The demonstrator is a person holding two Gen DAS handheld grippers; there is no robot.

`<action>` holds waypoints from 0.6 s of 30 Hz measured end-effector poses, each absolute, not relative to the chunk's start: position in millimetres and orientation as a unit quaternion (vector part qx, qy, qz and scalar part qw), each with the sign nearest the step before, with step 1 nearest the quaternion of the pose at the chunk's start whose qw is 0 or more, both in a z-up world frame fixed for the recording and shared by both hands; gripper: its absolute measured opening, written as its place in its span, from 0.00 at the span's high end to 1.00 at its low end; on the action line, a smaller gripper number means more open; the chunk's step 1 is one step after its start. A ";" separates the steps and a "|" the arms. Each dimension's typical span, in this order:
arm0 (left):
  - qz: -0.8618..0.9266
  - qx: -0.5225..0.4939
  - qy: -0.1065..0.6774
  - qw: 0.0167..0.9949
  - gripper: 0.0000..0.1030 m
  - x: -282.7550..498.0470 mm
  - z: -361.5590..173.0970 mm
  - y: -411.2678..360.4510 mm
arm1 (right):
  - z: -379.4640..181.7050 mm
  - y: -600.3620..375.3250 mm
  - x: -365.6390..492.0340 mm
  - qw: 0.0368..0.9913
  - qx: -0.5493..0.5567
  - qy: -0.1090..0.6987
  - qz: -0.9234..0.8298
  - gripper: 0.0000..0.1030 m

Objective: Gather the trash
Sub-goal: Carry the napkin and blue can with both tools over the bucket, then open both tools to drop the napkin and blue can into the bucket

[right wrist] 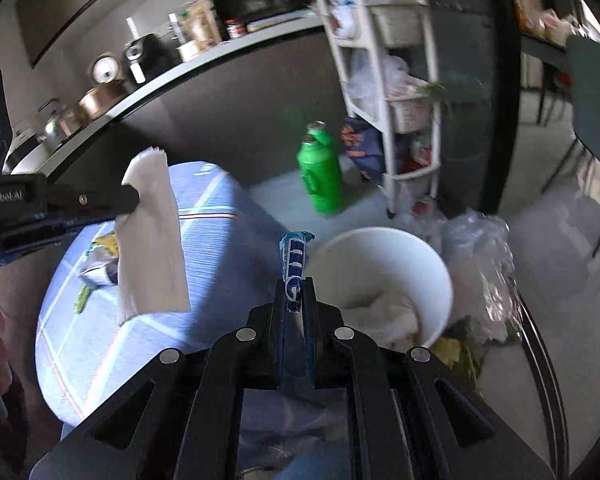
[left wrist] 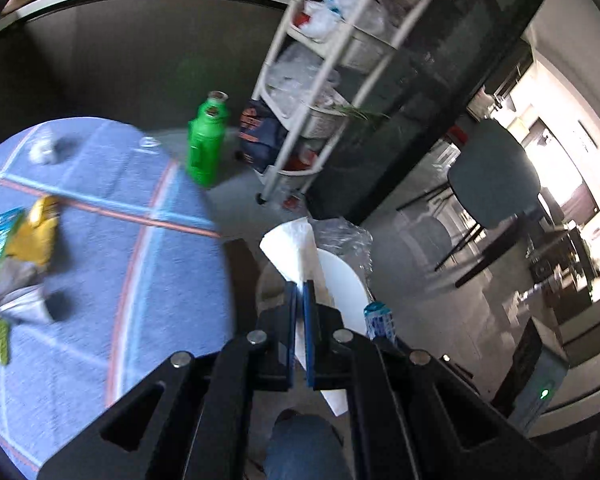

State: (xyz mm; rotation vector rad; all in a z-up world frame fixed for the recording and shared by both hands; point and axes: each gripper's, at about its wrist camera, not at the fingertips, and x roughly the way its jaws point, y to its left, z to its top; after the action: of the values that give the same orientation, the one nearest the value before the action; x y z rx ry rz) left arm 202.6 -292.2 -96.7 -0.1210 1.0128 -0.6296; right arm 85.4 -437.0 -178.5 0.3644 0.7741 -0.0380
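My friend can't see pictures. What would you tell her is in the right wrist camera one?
The right gripper pinches a blue and white wrapper just beside a white bin that already holds crumpled paper. To the left, the left gripper holds a white paper napkin over a blue checked tablecloth; a green bottle stands on the floor behind.
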 end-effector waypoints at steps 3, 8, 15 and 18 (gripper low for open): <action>-0.307 -0.042 0.484 0.819 0.95 210.5 -110.5 -321.3 | -196.1 -453.2 87.4 0.902 0.191 0.386 -0.030 0.93; -0.313 -0.019 0.501 0.807 0.95 223.2 -137.8 -358.1 | -225.1 -470.4 93.9 0.888 0.211 0.407 -0.032 0.93; -0.307 0.011 0.533 0.788 0.95 240.6 -184.0 -388.4 | -259.6 -485.0 109.5 0.871 0.223 0.437 -0.036 0.93; -0.307 0.023 0.542 0.782 0.95 246.0 -199.8 -396.7 | -271.5 -489.7 116.8 0.865 0.228 0.445 -0.037 0.91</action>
State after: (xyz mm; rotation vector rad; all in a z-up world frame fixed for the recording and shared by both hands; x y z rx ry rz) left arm 246.0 -396.7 -199.8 0.0489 1.1699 -0.6626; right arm 116.8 -489.7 -271.5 0.4772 0.9327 -0.0766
